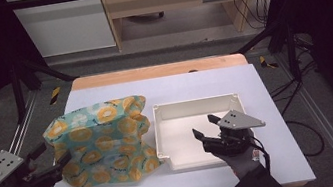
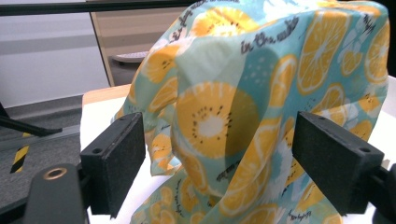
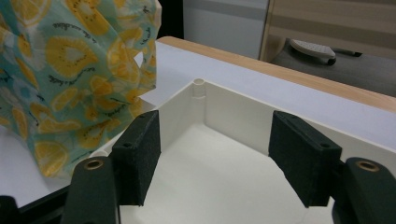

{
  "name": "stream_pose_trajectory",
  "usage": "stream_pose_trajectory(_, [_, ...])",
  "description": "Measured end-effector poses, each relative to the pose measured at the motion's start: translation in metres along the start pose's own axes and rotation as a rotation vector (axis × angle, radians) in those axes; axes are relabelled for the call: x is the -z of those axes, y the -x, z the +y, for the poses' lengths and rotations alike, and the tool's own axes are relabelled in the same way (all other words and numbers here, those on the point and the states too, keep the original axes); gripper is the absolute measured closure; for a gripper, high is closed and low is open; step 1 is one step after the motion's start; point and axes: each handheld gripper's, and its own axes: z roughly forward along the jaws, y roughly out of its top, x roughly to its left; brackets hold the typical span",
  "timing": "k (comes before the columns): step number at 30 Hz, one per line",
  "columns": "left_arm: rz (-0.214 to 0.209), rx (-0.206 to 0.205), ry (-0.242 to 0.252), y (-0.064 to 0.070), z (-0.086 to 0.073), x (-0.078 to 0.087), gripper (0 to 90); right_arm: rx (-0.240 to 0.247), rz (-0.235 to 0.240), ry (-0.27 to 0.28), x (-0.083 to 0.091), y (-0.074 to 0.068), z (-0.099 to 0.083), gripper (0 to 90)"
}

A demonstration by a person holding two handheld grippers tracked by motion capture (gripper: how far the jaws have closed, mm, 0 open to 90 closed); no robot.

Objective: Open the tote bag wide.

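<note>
A white tray (image 1: 197, 110) is sitting bare on the tabletop (image 1: 276, 157), beside a crumpled orange-slice print bag (image 1: 101, 139) reading "in the". The left tool (image 1: 56, 164) is gaping before the bag; the right tool (image 1: 205, 127) is gaping over the tray.

Black tongs (image 1: 208, 124), grey plates, grey gloves, dark sleeves

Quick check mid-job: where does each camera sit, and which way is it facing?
High view: above the person's side, looking forward and down on the table; both gloved hands show, with left gripper and right gripper.
Left gripper view: on the left gripper, facing the bag; open jaws show.
Right gripper view: on the right gripper, facing into the tray; open jaws show.
Shared: all three see the bag.
</note>
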Motion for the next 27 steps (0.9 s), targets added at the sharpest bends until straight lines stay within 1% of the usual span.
stream_pose_trajectory(5, [-0.002, -0.002, -0.004, -0.001, -0.003, 0.001, 19.4, 0.008, 0.038, 0.0, -0.01, -0.009, 0.007, 34.8])
stream_pose_trajectory(6, [-0.002, 0.0, -0.004, -0.001, -0.004, 0.001, 20.1, 0.014, 0.057, 0.003, -0.016, -0.015, 0.011, 35.0])
stream_pose_trajectory(7, [-0.004, 0.001, -0.006, -0.001, -0.004, 0.001, 20.1, 0.014, 0.057, 0.003, -0.016, -0.015, 0.011, 35.0])
stream_pose_trajectory(8, [-0.007, -0.002, -0.011, -0.001, -0.004, 0.002, 20.8, 0.019, 0.075, 0.008, -0.021, -0.021, 0.015, 35.2])
stream_pose_trajectory(10, [-0.011, -0.004, -0.013, -0.001, -0.005, 0.001, 21.4, 0.021, 0.084, 0.011, -0.023, -0.024, 0.017, 35.4])
stream_pose_trajectory(13, [-0.015, -0.005, -0.013, 0.0, -0.005, 0.002, 23.2, 0.033, 0.114, 0.023, -0.032, -0.037, 0.027, 36.1])
stream_pose_trajectory(15, [-0.016, -0.005, -0.013, 0.0, -0.005, 0.002, 24.2, 0.033, 0.123, 0.025, -0.034, -0.04, 0.029, 36.3])
stream_pose_trajectory(16, [-0.019, -0.004, -0.012, 0.0, -0.005, 0.003, 24.8, 0.035, 0.137, 0.029, -0.037, -0.045, 0.032, 36.6])
stream_pose_trajectory(17, [-0.019, -0.004, -0.013, 0.0, -0.005, 0.003, 24.8, 0.035, 0.137, 0.029, -0.037, -0.045, 0.032, 36.6])
stream_pose_trajectory(21, [-0.016, -0.014, -0.021, 0.002, -0.005, 0.002, 27.5, 0.032, 0.161, 0.035, -0.043, -0.053, 0.036, 37.3])
stream_pose_trajectory(27, [-0.013, -0.027, -0.027, 0.005, -0.006, 0.0, 31.1, 0.026, 0.186, 0.052, -0.052, -0.064, 0.042, 38.5])
